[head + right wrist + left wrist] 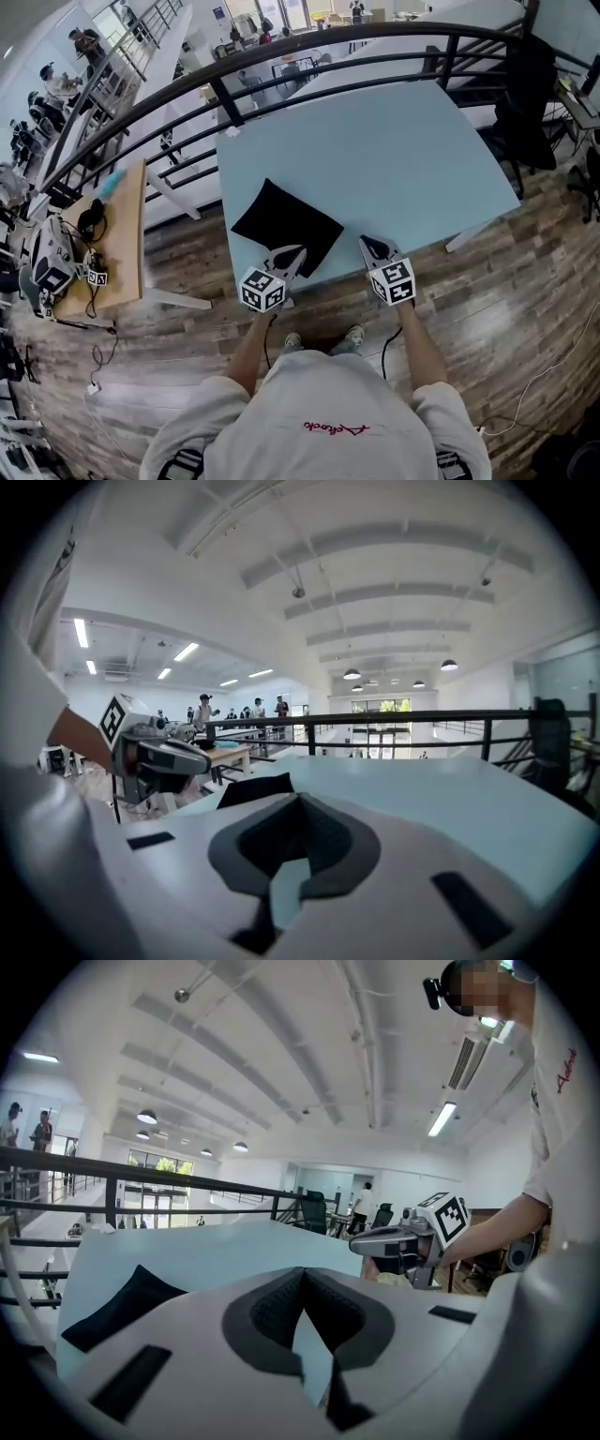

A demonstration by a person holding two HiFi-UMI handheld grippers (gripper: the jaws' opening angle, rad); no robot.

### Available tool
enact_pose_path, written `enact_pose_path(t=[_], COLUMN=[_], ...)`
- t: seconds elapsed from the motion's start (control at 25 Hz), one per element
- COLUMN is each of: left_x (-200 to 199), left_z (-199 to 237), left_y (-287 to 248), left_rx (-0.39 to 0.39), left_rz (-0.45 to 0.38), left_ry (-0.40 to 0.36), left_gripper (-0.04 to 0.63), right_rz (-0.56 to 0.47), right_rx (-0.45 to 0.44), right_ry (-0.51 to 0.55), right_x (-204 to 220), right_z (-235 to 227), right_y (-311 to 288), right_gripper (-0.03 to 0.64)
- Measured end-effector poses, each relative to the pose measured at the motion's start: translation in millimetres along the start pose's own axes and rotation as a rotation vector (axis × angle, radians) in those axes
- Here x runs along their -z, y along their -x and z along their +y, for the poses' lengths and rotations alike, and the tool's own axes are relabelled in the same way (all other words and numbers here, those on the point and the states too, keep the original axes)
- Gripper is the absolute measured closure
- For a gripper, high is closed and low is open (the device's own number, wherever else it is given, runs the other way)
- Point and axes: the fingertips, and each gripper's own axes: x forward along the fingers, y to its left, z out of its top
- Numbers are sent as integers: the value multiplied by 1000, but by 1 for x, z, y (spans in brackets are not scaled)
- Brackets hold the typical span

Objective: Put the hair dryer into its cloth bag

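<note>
Flat black cloth bag (286, 225) on pale blue table (403, 159), near edge. Left gripper (295, 253) over its near corner, right gripper (370, 244) just right; both closed, empty.

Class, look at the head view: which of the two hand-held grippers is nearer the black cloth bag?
The left gripper: its tip overlaps the near corner of the black cloth bag, while the right gripper points over bare light-blue table.

we find only one piece of writing: a red script logo (336, 428) on the person's white shirt (281, 398), upside down in the head view and too small to read.
</note>
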Motion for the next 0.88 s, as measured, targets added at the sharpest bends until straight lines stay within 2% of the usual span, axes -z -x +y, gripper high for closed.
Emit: enact_pose_path(t=[0.24,0.36,0.64,0.88], left_x=[-26,-26,-19,-7], left_z=[13,25,64,79], left_y=[25,52,130,191], left_rx=[-9,-14,-31,-9], left_rz=[-103,-126,-182,-195], left_ry=[20,24,75,80], left_gripper=[588,588,588,588], right_rz=[-99,-128,-151,-140], right_rx=[80,122,192,236], right_ry=[-68,-84,-79,-62], right_x=[-31,-43,-59,-58], right_z=[-1,11,68,133], right_y=[11,13,12,14], right_gripper=[600,600,600,600])
